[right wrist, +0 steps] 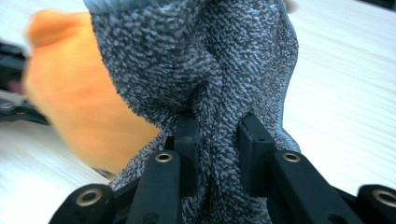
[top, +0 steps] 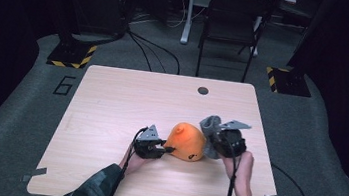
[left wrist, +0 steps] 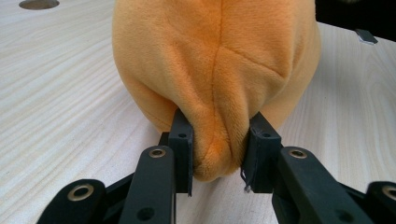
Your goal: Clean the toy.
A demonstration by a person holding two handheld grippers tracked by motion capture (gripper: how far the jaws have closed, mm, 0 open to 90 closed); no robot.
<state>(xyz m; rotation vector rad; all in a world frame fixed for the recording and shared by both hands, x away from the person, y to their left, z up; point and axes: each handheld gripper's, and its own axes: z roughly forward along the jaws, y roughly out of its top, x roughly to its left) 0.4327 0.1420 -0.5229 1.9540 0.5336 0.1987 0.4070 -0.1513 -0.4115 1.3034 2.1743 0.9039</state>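
My left claw (top: 165,150) pinches a fold of the orange plush (top: 186,142), pinning it on the worktop (top: 111,100). My right claw (top: 216,133) is clamped on the grey knit cloth (top: 210,123) beside it, probably to pull them apart.

Dim surroundings, lit tabletop (background blurred)

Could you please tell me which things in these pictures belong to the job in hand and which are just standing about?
In the job:
- orange plush piece, pinched by the left gripper
- grey knitted piece, clamped in the right gripper

Just about:
- black chair behind the table
- cables on the floor
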